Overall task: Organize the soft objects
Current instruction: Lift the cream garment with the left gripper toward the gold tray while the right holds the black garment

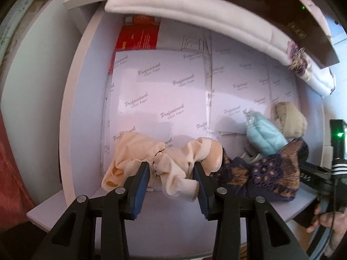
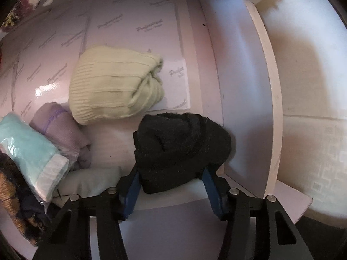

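Observation:
In the left wrist view, my left gripper is shut on a crumpled beige garment lying on the shelf floor. Beside it lie a navy-and-gold lace piece, a packaged teal cloth and a tan knit roll. In the right wrist view, my right gripper holds a black knit bundle between its blue pads at the shelf front. Behind it lies a cream knit hat; to the left are a lilac roll and the teal cloth.
The shelf is lined with glossy "Professional" paper. A red box stands at the back left. A padded white floral fabric hangs over the top edge. The shelf's right side wall stands close to the black bundle.

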Demonstrator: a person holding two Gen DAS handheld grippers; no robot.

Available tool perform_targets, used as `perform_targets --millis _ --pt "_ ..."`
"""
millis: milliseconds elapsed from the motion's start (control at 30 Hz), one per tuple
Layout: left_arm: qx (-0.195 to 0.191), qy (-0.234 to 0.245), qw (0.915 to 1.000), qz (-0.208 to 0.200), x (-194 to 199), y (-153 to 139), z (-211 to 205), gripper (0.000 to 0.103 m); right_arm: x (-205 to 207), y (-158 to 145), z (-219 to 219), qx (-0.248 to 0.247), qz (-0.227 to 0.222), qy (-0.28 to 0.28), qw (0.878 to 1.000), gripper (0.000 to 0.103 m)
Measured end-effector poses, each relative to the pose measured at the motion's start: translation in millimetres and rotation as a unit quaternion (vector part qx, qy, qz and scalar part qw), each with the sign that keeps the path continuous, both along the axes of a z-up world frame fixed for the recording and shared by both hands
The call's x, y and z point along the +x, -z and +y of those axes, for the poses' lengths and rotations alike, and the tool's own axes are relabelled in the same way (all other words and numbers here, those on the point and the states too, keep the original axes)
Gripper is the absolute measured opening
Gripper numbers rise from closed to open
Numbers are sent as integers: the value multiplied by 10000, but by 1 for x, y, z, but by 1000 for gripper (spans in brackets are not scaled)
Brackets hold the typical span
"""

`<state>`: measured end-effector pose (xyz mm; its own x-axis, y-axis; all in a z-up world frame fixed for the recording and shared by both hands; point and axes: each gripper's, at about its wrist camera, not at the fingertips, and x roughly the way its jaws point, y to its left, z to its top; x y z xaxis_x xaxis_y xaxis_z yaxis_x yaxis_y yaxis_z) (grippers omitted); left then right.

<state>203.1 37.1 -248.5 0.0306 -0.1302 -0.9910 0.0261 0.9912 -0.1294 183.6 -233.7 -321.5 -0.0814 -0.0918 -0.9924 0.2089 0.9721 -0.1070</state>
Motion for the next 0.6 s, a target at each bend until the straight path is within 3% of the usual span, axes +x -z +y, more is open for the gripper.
perform_targets --millis 167,300,433,600 --pt "-61 39 9998 -194 0 -12 -1 32 0 -1 2 -49 -5 -74 10000 53" --pt "-158 226 9993 -256 -2 -17 -9 17 1 -4 25 -358 -49 -556 9978 50" --pt "-461 426 9968 -500 -2 -32 -17 15 1 -3 29 -316 -66 -593 9977 48" --pt "-968 87 9937 -564 13 -50 -6 14 1 -4 32 -313 -70 -619 9976 47"
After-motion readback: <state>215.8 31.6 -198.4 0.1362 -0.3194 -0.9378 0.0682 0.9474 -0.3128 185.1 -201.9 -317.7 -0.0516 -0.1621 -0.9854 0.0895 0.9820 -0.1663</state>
